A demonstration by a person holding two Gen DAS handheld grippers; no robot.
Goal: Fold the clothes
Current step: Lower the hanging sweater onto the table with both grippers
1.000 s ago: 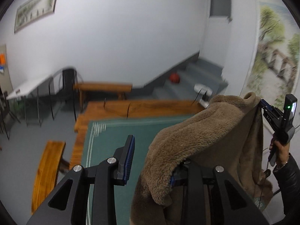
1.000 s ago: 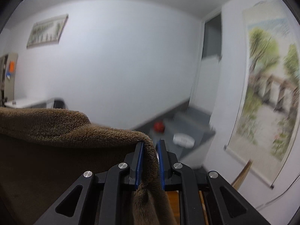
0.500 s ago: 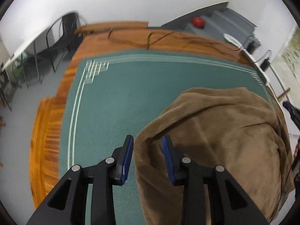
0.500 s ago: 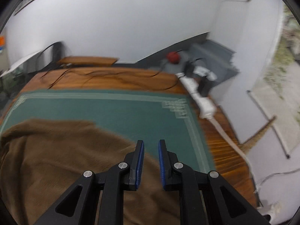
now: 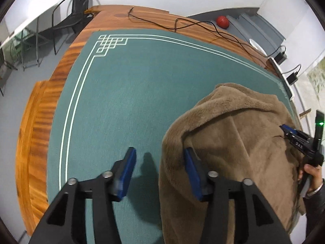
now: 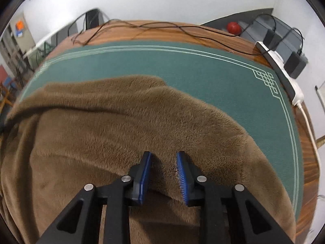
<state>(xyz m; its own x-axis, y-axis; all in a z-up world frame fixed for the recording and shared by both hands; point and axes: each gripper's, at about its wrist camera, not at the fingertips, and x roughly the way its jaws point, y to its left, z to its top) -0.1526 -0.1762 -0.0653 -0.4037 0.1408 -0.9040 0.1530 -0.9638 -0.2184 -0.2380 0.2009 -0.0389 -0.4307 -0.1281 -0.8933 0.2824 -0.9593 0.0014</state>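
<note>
A brown fleece garment (image 5: 233, 142) lies in a heap on the right part of the green mat (image 5: 121, 101). My left gripper (image 5: 159, 162) is open wide at the garment's left edge; the fleece drapes over its right finger (image 5: 193, 172) and the left finger is over bare mat. In the right wrist view the garment (image 6: 121, 126) spreads across the near half of the mat (image 6: 203, 67). My right gripper (image 6: 163, 160) hovers open just above the fleece with nothing between its fingers. It also shows in the left wrist view as the right gripper (image 5: 298, 140), held by a hand (image 5: 310, 172).
The mat covers a wooden table (image 5: 36, 122). Black cables (image 6: 142, 26) run along its far edge. A white power strip (image 6: 284, 71) with black adapters (image 6: 294, 65) lies at the right edge. A red ball (image 5: 222, 21) sits on grey steps, and a black chair (image 5: 77, 12) stands at the far left.
The garment, held up in the air a second ago, has come down onto the mat. Both grippers now tilt downward. The right gripper let go of the fleece, and the left jaws widened.
</note>
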